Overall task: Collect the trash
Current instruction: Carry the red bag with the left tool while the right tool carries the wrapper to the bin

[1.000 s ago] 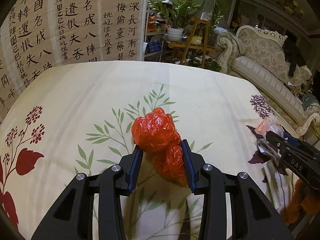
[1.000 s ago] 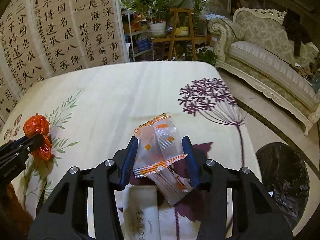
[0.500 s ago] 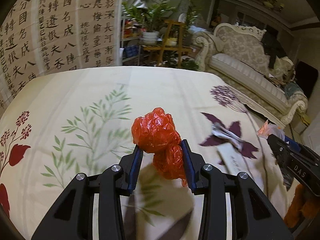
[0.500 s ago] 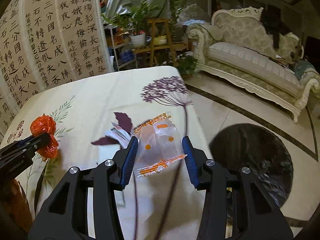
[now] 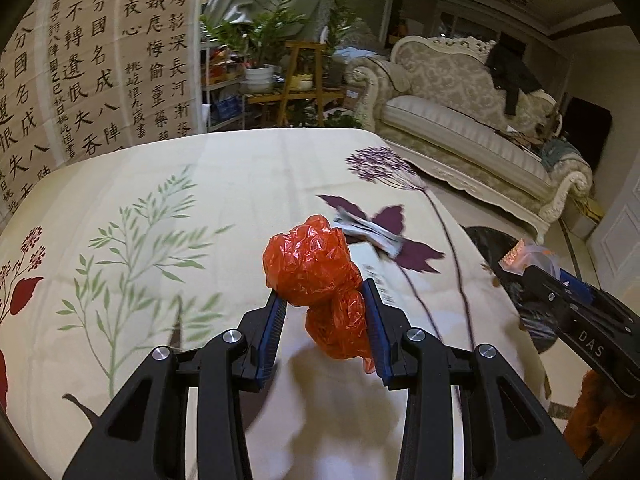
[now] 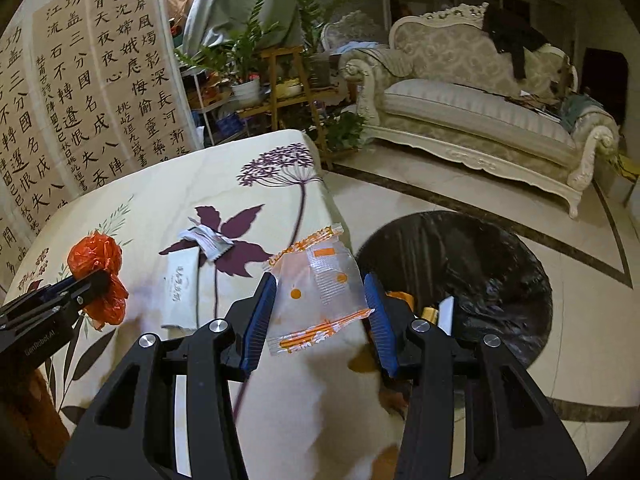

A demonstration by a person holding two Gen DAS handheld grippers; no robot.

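Left gripper [image 5: 324, 304] jaws pinch crumpled red plastic bag [image 5: 316, 276], held above the floral tablecloth [image 5: 224, 184]. Right gripper [image 6: 320, 300] jaws pinch clear orange-printed wrapper [image 6: 320, 284]. Past the right jaw, black-lined trash bin [image 6: 480, 256] on the floor. Left of the jaws, small silver wrapper [image 6: 208, 238] and white packet [image 6: 182, 284] on the cloth.

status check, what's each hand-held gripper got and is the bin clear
Left hand-held gripper shut on red plastic wad. Right hand-held gripper shut on clear orange-print wrapper. Black-lined bin open, unobstructed.
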